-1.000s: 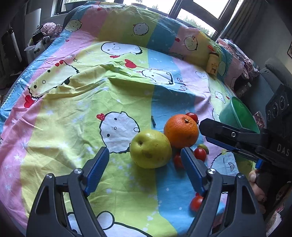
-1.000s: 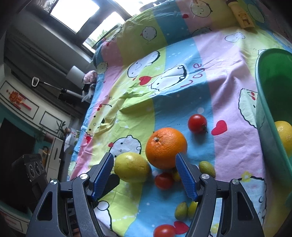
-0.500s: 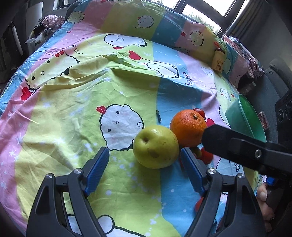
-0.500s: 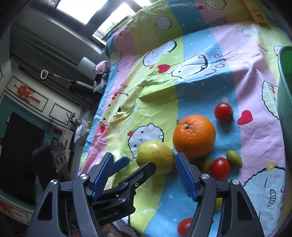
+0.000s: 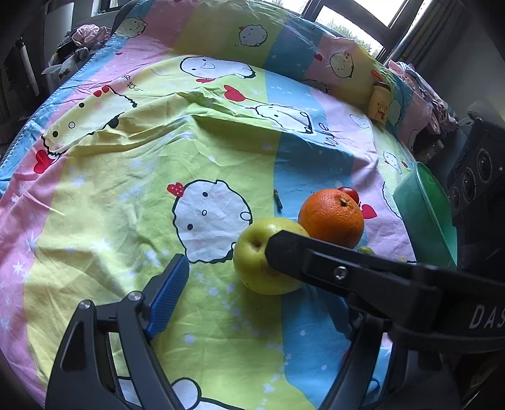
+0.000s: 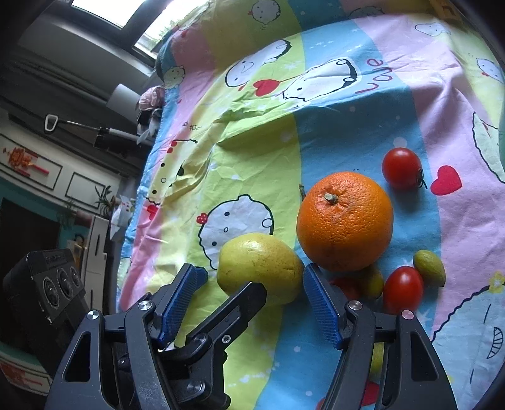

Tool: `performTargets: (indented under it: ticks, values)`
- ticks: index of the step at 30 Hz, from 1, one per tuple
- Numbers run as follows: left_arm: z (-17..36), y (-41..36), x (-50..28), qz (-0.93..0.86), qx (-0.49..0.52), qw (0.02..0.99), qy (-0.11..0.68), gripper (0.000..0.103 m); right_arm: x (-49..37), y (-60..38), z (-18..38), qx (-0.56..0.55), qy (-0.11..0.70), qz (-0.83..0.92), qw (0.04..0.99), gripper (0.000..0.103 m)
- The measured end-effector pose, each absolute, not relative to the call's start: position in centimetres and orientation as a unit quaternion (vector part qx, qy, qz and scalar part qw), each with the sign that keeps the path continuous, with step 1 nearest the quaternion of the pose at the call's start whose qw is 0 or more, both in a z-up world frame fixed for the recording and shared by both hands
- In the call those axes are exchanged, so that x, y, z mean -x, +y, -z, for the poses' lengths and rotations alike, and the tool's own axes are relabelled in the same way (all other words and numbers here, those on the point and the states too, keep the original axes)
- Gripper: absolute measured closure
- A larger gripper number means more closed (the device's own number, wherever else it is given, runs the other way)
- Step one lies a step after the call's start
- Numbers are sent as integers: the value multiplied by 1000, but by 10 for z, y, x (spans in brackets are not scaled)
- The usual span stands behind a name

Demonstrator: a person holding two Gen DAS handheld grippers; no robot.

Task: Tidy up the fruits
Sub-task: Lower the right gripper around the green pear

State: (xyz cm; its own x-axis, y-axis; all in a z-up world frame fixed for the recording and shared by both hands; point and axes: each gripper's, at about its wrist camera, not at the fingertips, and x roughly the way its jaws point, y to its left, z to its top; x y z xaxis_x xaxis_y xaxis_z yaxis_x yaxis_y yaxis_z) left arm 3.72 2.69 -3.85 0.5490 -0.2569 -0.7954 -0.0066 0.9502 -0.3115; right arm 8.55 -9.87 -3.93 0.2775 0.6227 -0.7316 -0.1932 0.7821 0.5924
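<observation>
Above the pear (image 6: 258,268), both hand-held grippers angle downward, jaws apart.

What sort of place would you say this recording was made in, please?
Most likely a lived-in home, perhaps a bedroom or living room. The fruit lies on a striped cartoon-print cotton sheet spread over a wide surface, large dark-framed windows stand behind it, and framed wall panels with a red ornament decorate one wall.

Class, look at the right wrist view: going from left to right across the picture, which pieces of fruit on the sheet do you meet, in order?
Yellow-green pear → orange → lower red tomato → small green fruit. The upper tomato and the fruits half hidden below the orange are left out, since their places overlap others.
</observation>
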Motion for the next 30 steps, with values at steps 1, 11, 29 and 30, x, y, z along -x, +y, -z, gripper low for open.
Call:
performTargets:
  ticks: [1, 11, 29, 30]
  values:
    - [39, 27, -38, 73, 142, 868, 470, 22, -86, -97, 40, -196, 541, -262, 775, 32]
    - [44, 28, -42, 81, 163, 862, 473, 24, -92, -94, 40, -189, 547, -246, 778, 32]
    - [46, 20, -46, 97, 161, 866, 462, 38, -104, -92, 55, -199, 567, -240, 763, 32]
    - [46, 20, -46, 99, 159, 867, 461, 40, -104, -91, 55, -197, 566, -241, 764, 32]
